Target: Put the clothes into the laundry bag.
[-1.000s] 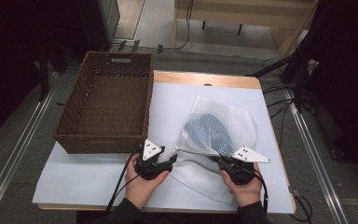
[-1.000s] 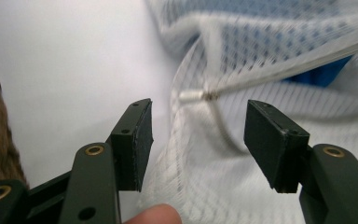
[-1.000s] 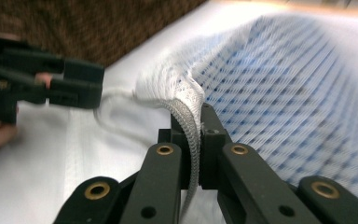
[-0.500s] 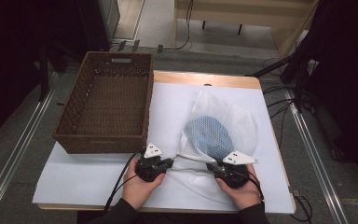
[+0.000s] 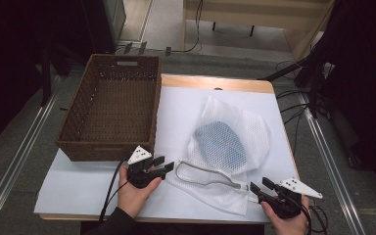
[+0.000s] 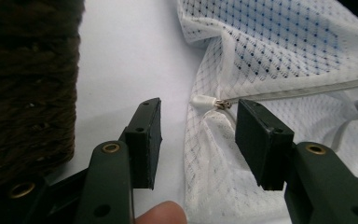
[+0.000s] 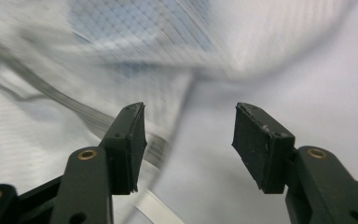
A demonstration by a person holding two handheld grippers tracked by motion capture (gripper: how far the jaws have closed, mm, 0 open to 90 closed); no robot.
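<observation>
A white mesh laundry bag [image 5: 227, 156] lies on the white table cover, with a blue item [image 5: 220, 144] showing through its netting. Its zipper band [image 5: 203, 178] gapes along the near edge. My left gripper [image 5: 164, 165] stands open at the bag's near-left corner; in the left gripper view the bag's mesh [image 6: 279, 42] lies ahead and the zipper end [image 6: 208, 102] sits just beyond the gap between the jaws. My right gripper [image 5: 261, 187] is open at the bag's near-right corner, holding nothing; its own view is blurred, with mesh [image 7: 121, 42] ahead of the left jaw.
A dark woven basket [image 5: 112, 110], empty, stands at the table's left, close to my left gripper; its wall [image 6: 25, 79] rises at the left of the left gripper view. Cables and a wooden bench lie on the floor beyond the table.
My right gripper has let go of the bag's near edge, pulled back toward the table's front right and opened. The left gripper has opened beside the zipper end. The bag now lies flatter.
</observation>
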